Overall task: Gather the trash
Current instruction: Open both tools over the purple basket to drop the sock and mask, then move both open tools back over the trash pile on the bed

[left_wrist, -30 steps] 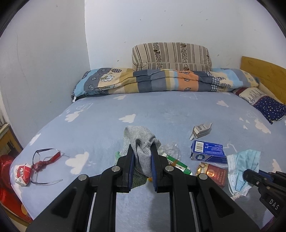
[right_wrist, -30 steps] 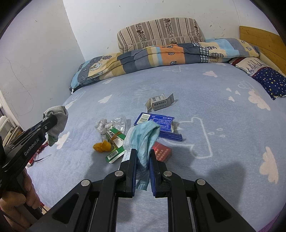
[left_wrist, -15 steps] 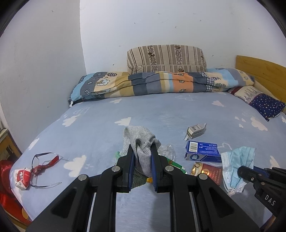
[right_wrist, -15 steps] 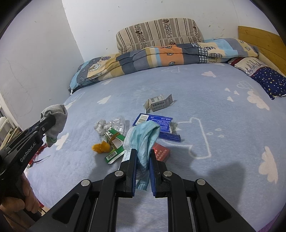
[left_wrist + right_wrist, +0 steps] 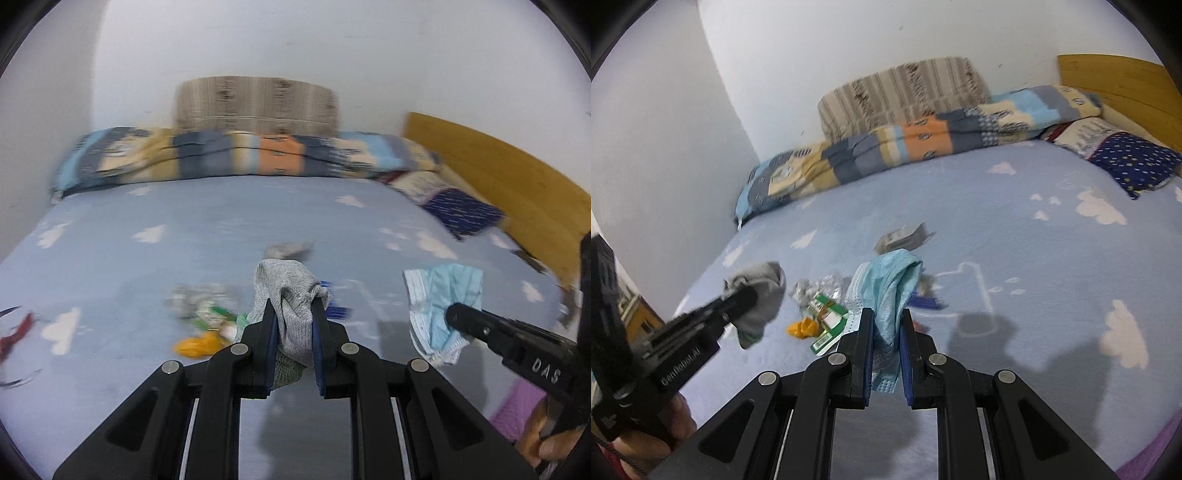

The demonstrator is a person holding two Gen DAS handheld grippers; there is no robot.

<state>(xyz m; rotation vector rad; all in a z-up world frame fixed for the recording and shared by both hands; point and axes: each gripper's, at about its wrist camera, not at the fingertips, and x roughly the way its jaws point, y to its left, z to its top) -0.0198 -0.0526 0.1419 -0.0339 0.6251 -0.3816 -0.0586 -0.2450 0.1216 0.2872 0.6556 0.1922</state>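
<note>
My left gripper (image 5: pixel 294 314) is shut on a grey sock (image 5: pixel 291 295), held above the blue cloud-print bed; the same sock (image 5: pixel 761 295) hangs from it at the left of the right wrist view. My right gripper (image 5: pixel 886 321) is shut on a light blue face mask (image 5: pixel 890 288), and that mask (image 5: pixel 439 306) dangles at the right of the left wrist view. On the sheet below lie an orange scrap (image 5: pixel 803 328), a green and white packet (image 5: pixel 827 321), crumpled clear plastic (image 5: pixel 816 288), a blue box (image 5: pixel 925 301) partly hidden by the mask, and a small grey carton (image 5: pixel 903 236).
A folded patchwork quilt (image 5: pixel 905 147) and a striped pillow (image 5: pixel 905 92) lie along the far wall. A dark blue dotted cushion (image 5: pixel 1134 166) sits by the wooden headboard (image 5: pixel 1123 85) at right. Red-framed glasses (image 5: pixel 14 332) lie at the bed's left edge.
Both grippers have risen and swung to the right, still gripping the sock and the mask. The left wrist view has turned toward the headboard, so the litter has slid left in it.
</note>
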